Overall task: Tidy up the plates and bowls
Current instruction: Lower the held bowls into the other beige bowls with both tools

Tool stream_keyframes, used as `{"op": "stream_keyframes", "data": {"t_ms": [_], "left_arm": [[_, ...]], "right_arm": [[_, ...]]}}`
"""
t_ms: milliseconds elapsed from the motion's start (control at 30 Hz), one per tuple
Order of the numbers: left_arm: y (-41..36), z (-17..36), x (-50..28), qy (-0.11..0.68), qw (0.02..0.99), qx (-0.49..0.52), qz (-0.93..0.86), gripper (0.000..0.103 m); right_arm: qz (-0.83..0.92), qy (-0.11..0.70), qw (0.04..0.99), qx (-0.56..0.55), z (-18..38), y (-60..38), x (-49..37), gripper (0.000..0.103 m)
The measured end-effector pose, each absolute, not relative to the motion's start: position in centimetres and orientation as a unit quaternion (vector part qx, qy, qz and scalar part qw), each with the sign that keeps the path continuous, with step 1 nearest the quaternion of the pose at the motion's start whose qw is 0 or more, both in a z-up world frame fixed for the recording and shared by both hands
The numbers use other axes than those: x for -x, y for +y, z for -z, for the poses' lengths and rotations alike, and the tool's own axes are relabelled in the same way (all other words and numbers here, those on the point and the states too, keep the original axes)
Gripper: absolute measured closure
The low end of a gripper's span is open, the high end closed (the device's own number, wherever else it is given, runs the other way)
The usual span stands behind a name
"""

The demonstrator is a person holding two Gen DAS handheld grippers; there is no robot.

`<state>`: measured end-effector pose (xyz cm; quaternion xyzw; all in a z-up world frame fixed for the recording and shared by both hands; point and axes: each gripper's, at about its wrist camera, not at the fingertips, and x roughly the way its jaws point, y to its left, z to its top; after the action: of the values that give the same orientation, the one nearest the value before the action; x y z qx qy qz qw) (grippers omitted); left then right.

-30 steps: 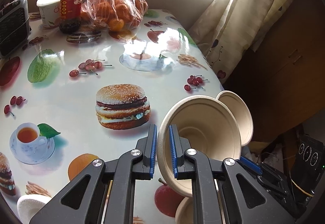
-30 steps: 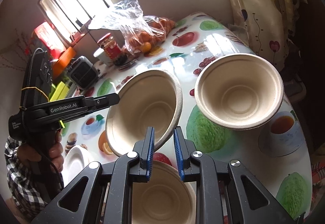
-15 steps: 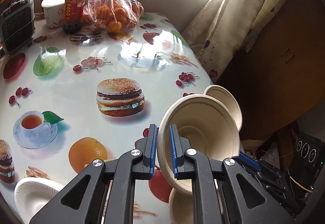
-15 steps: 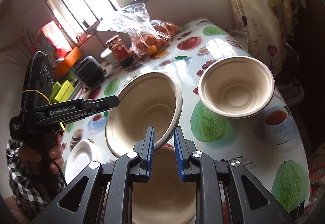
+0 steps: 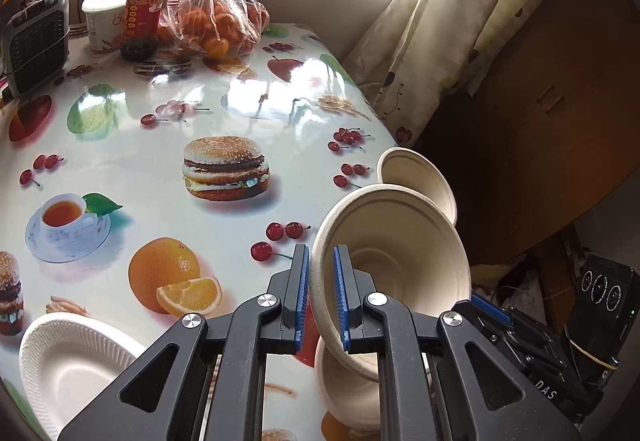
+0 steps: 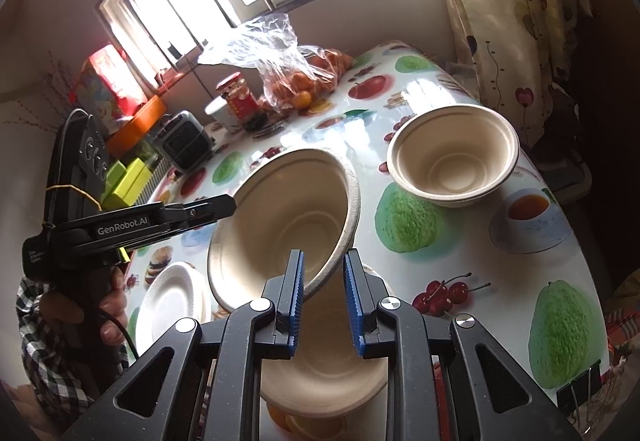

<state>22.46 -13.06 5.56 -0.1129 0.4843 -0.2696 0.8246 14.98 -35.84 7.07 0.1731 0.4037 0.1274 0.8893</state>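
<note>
A: How does the left hand-held gripper [image 5: 320,253] stand?

B: Its pads are pinched on the rim of a tan bowl [image 5: 400,253]. The bowl hangs clear of the table [image 5: 160,169], tipped on its side, with its mouth towards the right hand-held gripper [image 6: 322,261].

A: Why hold it by the rim?

B: Most likely because the thin wall gives two flat pads the only firm purchase. Gripped at one point on the rim, the bowl tips under its own weight.

A: And the right one?

B: Its jaws are drawn close with a narrow gap. The tipped bowl's rim lies right at its tips, but it is not possible to tell whether the rim is caught there. It may be steadying the bowl.

A: What lies beyond?

B: Directly beneath, a second bowl [image 6: 320,369] stands upright near the table's near edge. That looks like where the carried one will be nested. A third bowl [image 6: 452,157] sits upright by the right edge, next to the curtain. A white plate [image 5: 68,361] lies apart at the near left corner, so plates seem to be gathering there and bowls on the right.

A: Any risk?

B: The tipped bowl has to be levelled before it will seat.
</note>
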Motion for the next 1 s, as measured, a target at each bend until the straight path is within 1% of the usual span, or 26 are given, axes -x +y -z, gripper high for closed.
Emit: {"op": "stream_keyframes", "data": {"t_ms": [467, 1000], "left_arm": [[-12.8, -5.5, -19.6, 0.485, 0.819, 0.113, 0.285, 0.090], [-13.3, -3.4, -17.5, 0.506, 0.805, 0.107, 0.289, 0.090]], "right_arm": [[-0.118, 0.400, 0.892, -0.175, -7.1, -35.8, -11.8, 0.082], [-0.097, 0.412, 0.888, -0.181, -5.4, -36.2, -10.1, 0.082]]}}
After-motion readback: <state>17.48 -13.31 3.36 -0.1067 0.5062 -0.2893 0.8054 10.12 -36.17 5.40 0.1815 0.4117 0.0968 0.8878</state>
